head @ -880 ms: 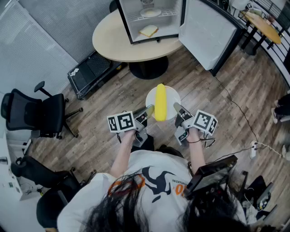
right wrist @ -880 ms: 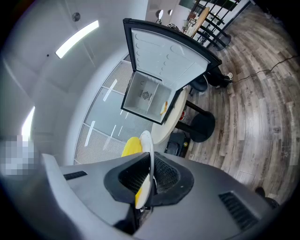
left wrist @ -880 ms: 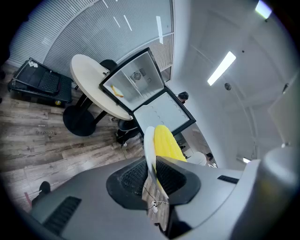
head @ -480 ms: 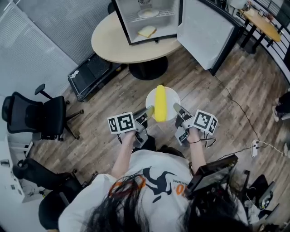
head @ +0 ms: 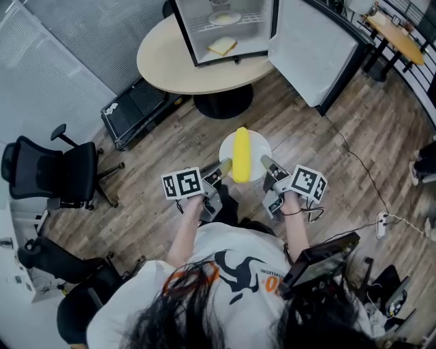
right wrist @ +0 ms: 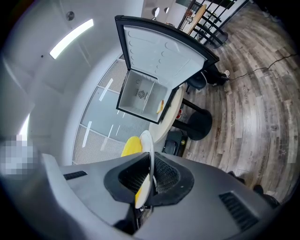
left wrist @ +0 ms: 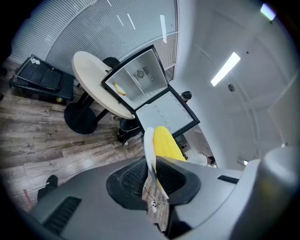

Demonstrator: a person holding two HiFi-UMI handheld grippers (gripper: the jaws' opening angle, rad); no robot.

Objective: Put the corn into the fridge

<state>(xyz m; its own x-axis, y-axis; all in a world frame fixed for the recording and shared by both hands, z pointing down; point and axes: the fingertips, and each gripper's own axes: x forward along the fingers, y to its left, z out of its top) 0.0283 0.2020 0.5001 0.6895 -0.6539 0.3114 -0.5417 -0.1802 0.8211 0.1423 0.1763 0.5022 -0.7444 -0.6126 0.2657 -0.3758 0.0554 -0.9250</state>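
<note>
1. my left gripper (head: 223, 165) (left wrist: 151, 173) has its jaws pinched on the left rim of a round white plate (head: 257, 146) (left wrist: 148, 145). the rim sits edge-on between the ribbed black pads.
2. my right gripper (head: 267, 163) (right wrist: 149, 176) is clamped the same way on the opposite rim (right wrist: 147, 140). the plate is carried between the two, off the floor, in front of my body.
3. a yellow corn cob (head: 240, 154) (left wrist: 165, 140) (right wrist: 130, 146) lies on the plate, long axis pointing away from me, towards the left half of the plate. neither pair of jaws touches it.
4. corn is not in the fridge yet.
5. a small grey fridge with a black frame (head: 253, 45) stands on a round beige table (head: 170, 61) ahead of me. its door (head: 310, 51) is swung wide open to the right.
6. fridge and plate are well apart, with grey-brown wooden plank floor (head: 327, 170) between them.
7. on the lower fridge shelf there's a flat pale-yellow item (head: 223, 46), maybe a bread slice. too small to be sure.
8. a white dish (head: 225, 18) sits on the upper wire shelf.
9. a black office chair (head: 65, 170) stands to my left, well clear of both grippers.
</note>
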